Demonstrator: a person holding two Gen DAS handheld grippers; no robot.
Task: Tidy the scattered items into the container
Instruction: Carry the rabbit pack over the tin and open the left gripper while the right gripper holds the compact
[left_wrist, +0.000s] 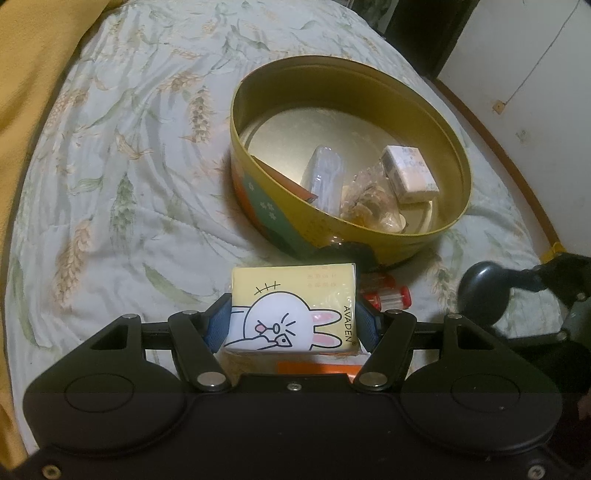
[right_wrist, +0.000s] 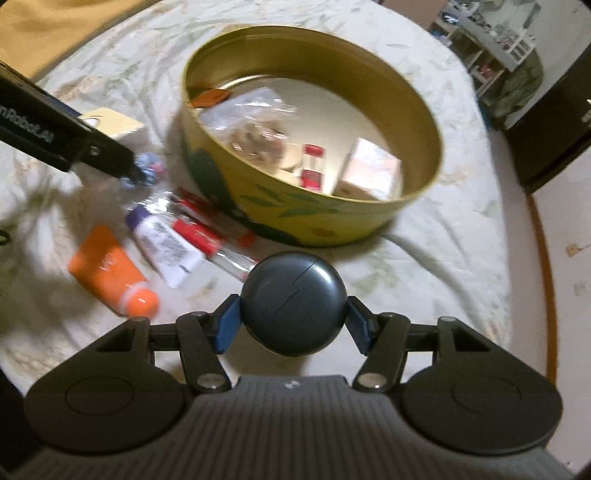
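In the left wrist view my left gripper (left_wrist: 293, 317) is shut on a yellow tissue pack (left_wrist: 280, 288) printed with a cartoon rabbit, held just short of the round yellow tin (left_wrist: 258, 206). The tin holds a wrapped pack (left_wrist: 325, 177), a clear snack bag (left_wrist: 369, 199) and a small box (left_wrist: 410, 173). My right gripper (right_wrist: 293, 314) is shut on a dark round case (right_wrist: 293, 295), lifted off the sheet in front of the tin (right_wrist: 332, 214). An orange tube (right_wrist: 110, 269), a white tube with a purple cap (right_wrist: 162, 243) and a red-and-clear item (right_wrist: 210, 236) lie loose to the left.
Everything sits on a bed with a floral sheet (left_wrist: 129, 147). A yellow blanket (left_wrist: 33, 74) borders the left. A wooden bed edge (right_wrist: 546, 258) and a white wall (left_wrist: 517, 74) close off the right. Small red-capped vials (left_wrist: 388, 295) lie behind the tissue pack.
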